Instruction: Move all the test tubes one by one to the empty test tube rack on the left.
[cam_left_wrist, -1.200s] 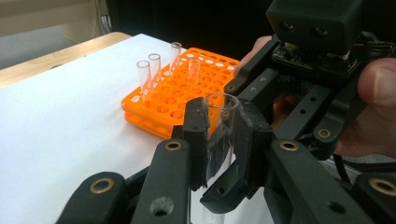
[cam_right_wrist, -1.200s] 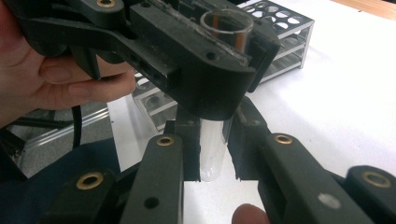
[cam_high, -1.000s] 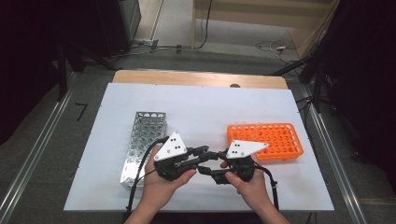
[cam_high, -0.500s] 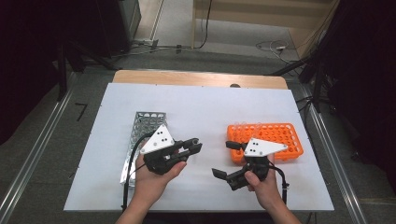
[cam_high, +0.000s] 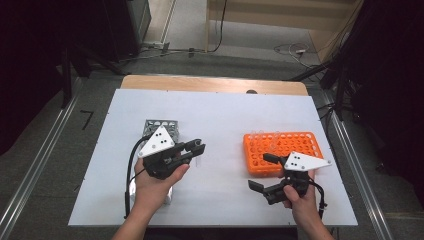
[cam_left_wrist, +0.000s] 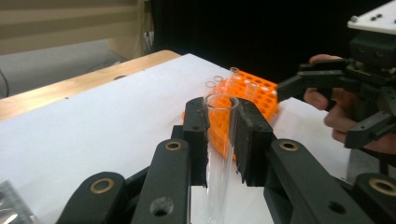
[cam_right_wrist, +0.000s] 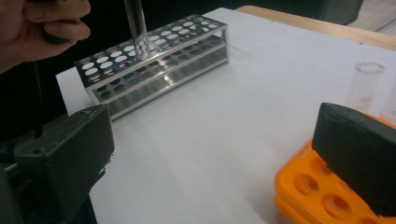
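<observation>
A clear glass test tube (cam_left_wrist: 218, 154) stands upright between the jaws of my left gripper (cam_left_wrist: 220, 112), which is shut on it just below the rim. In the high view the left gripper (cam_high: 196, 147) hangs right of the metal tube rack (cam_high: 165, 126). In the right gripper view the tube (cam_right_wrist: 137, 25) hovers over the metal rack's (cam_right_wrist: 154, 60) perforated top. My right gripper (cam_high: 258, 171) stands open and holds nothing, just left of the orange rack's (cam_high: 285, 150) front corner. Its own view shows the right gripper (cam_right_wrist: 210, 158) with its jaws wide apart.
A few clear tubes (cam_right_wrist: 366, 84) stand in the orange rack (cam_right_wrist: 322, 200) at its far side. The white table sheet (cam_high: 220, 115) ends at a wooden strip (cam_high: 210, 84) at the back. My left hand covers the near end of the metal rack.
One second ago both grippers met at the middle of the table. They have parted: the left went left toward the metal rack with the tube, the right drew back right and stands open.
</observation>
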